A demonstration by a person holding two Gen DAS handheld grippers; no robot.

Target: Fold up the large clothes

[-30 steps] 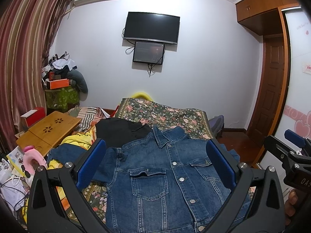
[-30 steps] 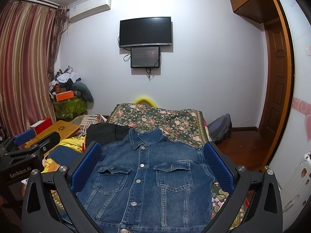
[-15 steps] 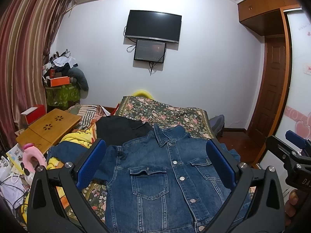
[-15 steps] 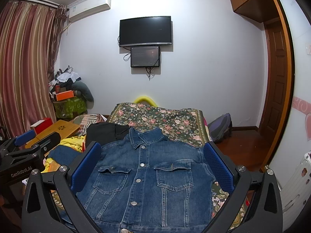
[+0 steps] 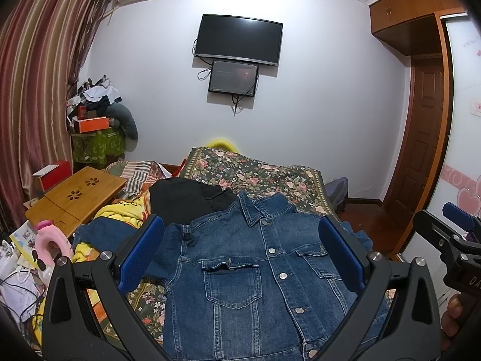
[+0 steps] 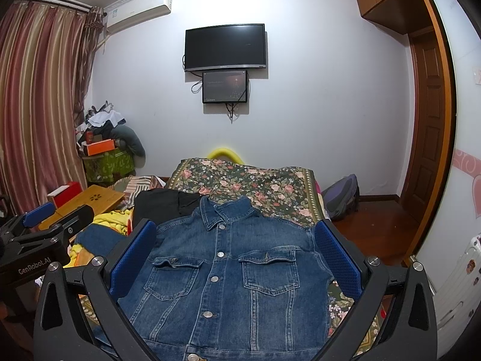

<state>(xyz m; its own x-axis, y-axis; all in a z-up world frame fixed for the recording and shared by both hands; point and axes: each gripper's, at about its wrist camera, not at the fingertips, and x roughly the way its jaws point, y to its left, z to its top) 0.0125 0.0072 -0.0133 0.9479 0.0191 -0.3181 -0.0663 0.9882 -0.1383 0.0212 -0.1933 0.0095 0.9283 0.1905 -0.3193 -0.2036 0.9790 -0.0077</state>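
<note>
Two claws: both held above the near end of the bed, side by side.
Left claw (image 5: 240,252): blue pads spread wide, nothing between them; seen also at the left edge of the right wrist view (image 6: 45,225).
Right claw (image 6: 234,252): pads wide apart, gripping nothing; its blue tip shows at the right edge of the left wrist view (image 5: 451,225).
Denim jacket (image 6: 222,270): flat on the bed, front up, buttoned, collar toward the far wall, two chest pockets showing; one sleeve trails off to the left (image 5: 105,231).
Bed (image 6: 240,180): floral cover, bare beyond the collar.
Black garment (image 5: 186,198): just left of the collar, touching the jacket's shoulder.
Yellow cloth (image 5: 120,213): bunched left of the black garment.
Wooden lap counter (image 5: 75,195): further left, well apart from the jacket.
</note>
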